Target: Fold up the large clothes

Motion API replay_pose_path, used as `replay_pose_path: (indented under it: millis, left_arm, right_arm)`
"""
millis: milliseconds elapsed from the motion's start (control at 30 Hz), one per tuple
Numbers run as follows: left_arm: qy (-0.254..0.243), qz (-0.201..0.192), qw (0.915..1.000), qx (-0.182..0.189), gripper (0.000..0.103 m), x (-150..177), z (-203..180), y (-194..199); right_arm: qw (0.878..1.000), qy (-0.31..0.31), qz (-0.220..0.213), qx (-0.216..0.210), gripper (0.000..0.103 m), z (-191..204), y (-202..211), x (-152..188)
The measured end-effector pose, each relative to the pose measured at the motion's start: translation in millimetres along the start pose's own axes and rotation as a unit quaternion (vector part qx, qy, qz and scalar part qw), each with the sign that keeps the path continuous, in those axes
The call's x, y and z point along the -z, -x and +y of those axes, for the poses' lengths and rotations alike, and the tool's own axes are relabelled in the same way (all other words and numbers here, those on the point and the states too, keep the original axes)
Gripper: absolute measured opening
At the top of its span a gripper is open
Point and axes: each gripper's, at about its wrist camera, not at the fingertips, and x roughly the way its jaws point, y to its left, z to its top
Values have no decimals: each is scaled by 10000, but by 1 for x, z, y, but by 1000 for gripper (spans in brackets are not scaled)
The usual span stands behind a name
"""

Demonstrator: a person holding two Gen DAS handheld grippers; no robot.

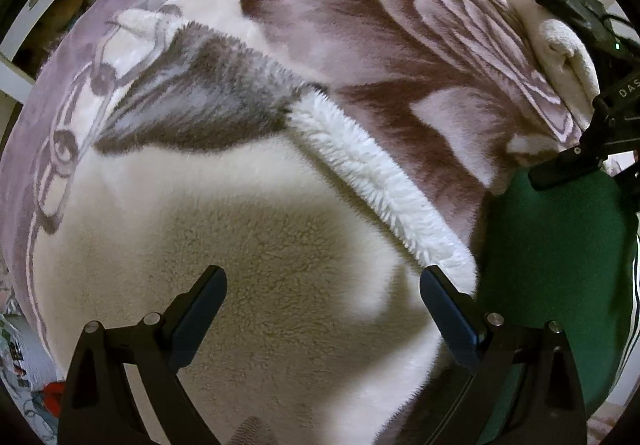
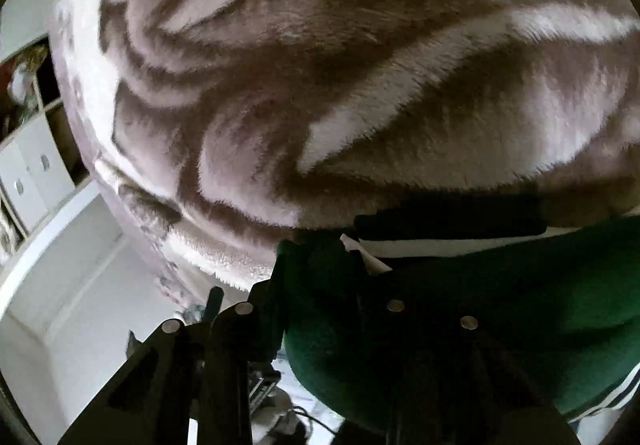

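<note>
I have two claws on this job. My left claw point(image 1: 323, 299) hangs over the bed with its jaws spread wide and nothing between them, straight above the cream sherpa underside of a big plush blanket point(image 1: 248, 245) printed with mauve-brown flowers. One corner of that blanket is already turned back, so a shaggy white hem point(image 1: 380, 181) runs diagonally across the patterned face. My right claw point(image 2: 320, 285) is pressed into the edge of a dark green fleece garment with white stripes point(image 2: 500, 325); its jaws stand narrow with green cloth bunched between them, but the tips are buried, so I cannot tell whether they truly grip.

I judge the folding barely started: one flap turned, the green garment lying rumpled on the blanket near my right side, no tidy stack visible.

For room, the blanket's far side is free. A white cubby shelf point(image 2: 36, 165) stands close beyond the bed's left edge, and my two claws sit near each other, so wide sweeps there need care.
</note>
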Motion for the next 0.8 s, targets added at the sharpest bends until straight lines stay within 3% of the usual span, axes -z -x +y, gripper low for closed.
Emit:
replay_pose_path:
  millis: [133, 267, 333, 500, 633, 700, 767, 800]
  left_arm:
    - [-106, -38, 9999, 23, 99, -7, -6, 6]
    - [-85, -83, 9998, 164, 99, -10, -7, 15]
    - [26, -91, 9989, 463, 99, -6, -4, 24]
    - [266, -81, 9860, 1644, 99, 5, -5, 38]
    - [93, 150, 9739, 2264, 99, 17, -27, 28]
    - [80, 296, 9629, 2681, 99, 29, -40, 20]
    - [74, 427, 9529, 3002, 99, 36, -51, 11]
    - [51, 495, 9496, 3094, 99, 40, -57, 6]
  right_arm:
    - [9982, 542, -242, -64, 44, 9, 30, 9]
    - [9888, 1034, -1022, -337, 64, 7, 88, 42]
    - [9820, 1185, -1441, -296, 72, -13, 118, 67]
    - [9665, 1014, -2357, 111, 87, -109, 154, 137]
    - [9689, 575, -2406, 67, 88, -209, 144, 150]
    - [9705, 616, -2331, 85, 88, -231, 121, 148]
    - [9699, 730, -2324, 22, 99, -254, 105, 145]
    - [9696, 691, -2343, -146, 99, -265, 101, 142]
